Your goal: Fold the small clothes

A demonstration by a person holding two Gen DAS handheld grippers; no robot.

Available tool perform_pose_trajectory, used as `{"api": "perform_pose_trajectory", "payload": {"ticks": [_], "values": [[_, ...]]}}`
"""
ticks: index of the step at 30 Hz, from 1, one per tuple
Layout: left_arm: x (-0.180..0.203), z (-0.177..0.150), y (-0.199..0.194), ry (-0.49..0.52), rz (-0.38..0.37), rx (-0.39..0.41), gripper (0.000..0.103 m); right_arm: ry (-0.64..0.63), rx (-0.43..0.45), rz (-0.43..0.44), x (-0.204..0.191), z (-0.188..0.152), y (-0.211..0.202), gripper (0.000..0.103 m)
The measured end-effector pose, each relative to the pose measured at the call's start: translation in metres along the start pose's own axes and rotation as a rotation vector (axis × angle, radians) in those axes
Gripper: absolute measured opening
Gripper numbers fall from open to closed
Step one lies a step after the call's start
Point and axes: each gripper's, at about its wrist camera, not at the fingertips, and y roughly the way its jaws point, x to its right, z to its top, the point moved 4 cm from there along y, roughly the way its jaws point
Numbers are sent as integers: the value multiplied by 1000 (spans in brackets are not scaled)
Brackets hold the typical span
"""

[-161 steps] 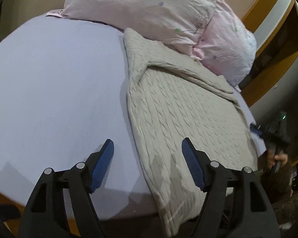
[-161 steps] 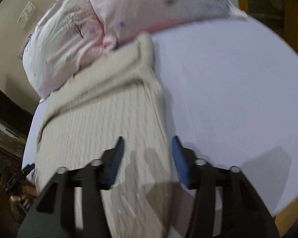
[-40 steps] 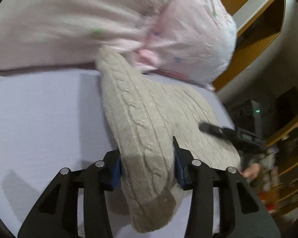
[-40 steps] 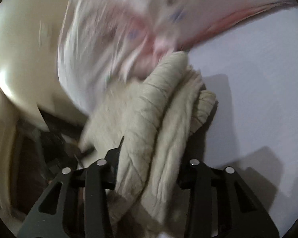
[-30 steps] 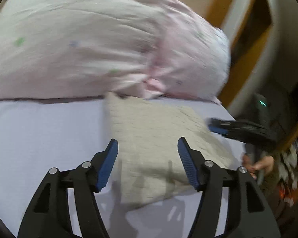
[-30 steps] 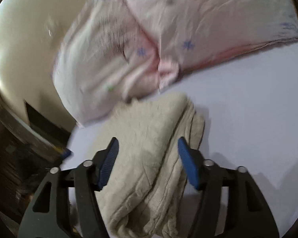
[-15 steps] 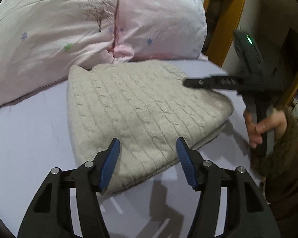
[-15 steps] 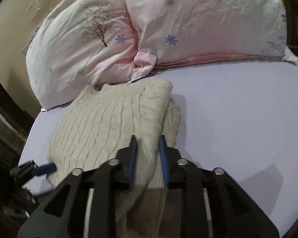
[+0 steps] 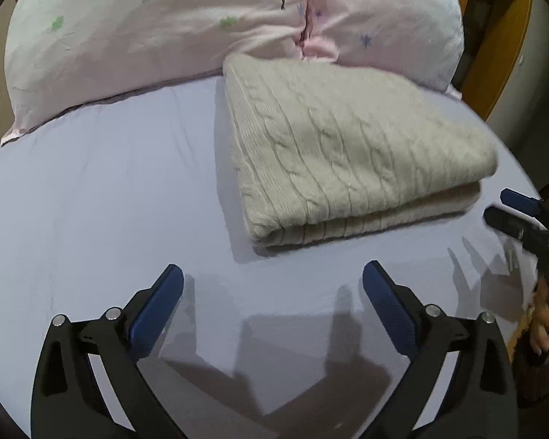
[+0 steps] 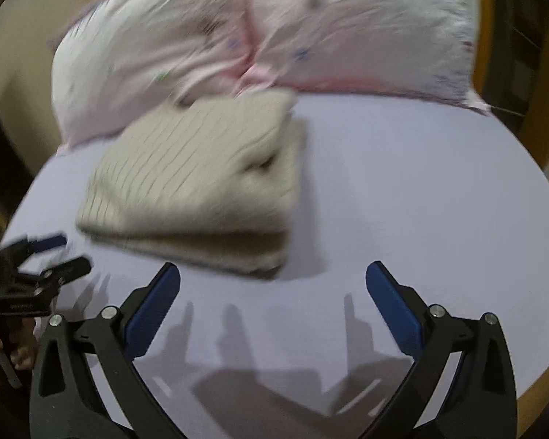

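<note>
A beige cable-knit sweater (image 9: 344, 153) lies folded into a thick rectangle on the lilac bed sheet (image 9: 91, 197), its far edge against the pillows. It also shows, blurred, in the right wrist view (image 10: 201, 179). My left gripper (image 9: 272, 303) is open and empty, held back over bare sheet in front of the sweater. My right gripper (image 10: 272, 300) is open and empty, also short of the sweater's near edge. The right gripper shows at the right edge of the left wrist view (image 9: 519, 212), and the left gripper at the left edge of the right wrist view (image 10: 47, 256).
Two pink patterned pillows (image 9: 186, 25) lie along the head of the bed behind the sweater. A wooden bed frame (image 9: 508, 36) stands at the right. The mattress edge runs close on the right in the right wrist view (image 10: 545, 376).
The right gripper has let go of the sweater and opened wide. Both grippers have pulled back from the folded sweater, which now lies flat on the sheet.
</note>
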Motion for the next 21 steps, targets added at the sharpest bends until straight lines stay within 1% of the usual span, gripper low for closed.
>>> {"api": "perform_pose_trajectory", "payload": {"ticks": [4, 7, 10, 15, 21], "values": [[3, -3, 4, 10, 11, -9, 102, -28, -62, -32, -19, -10, 21, 101], [5, -7, 4, 36, 41, -10, 102, -62, -49, -91, -26, -14, 23, 101], [10, -8, 5, 67, 72, -7, 102, -56, -45, -87, -26, -16, 23, 101], [9, -9, 5, 64, 70, 1, 102, -54, -22, -94, -27, -18, 22, 101], [9, -9, 5, 66, 71, 3, 102, -51, -21, -96, -27, -18, 21, 101]]}}
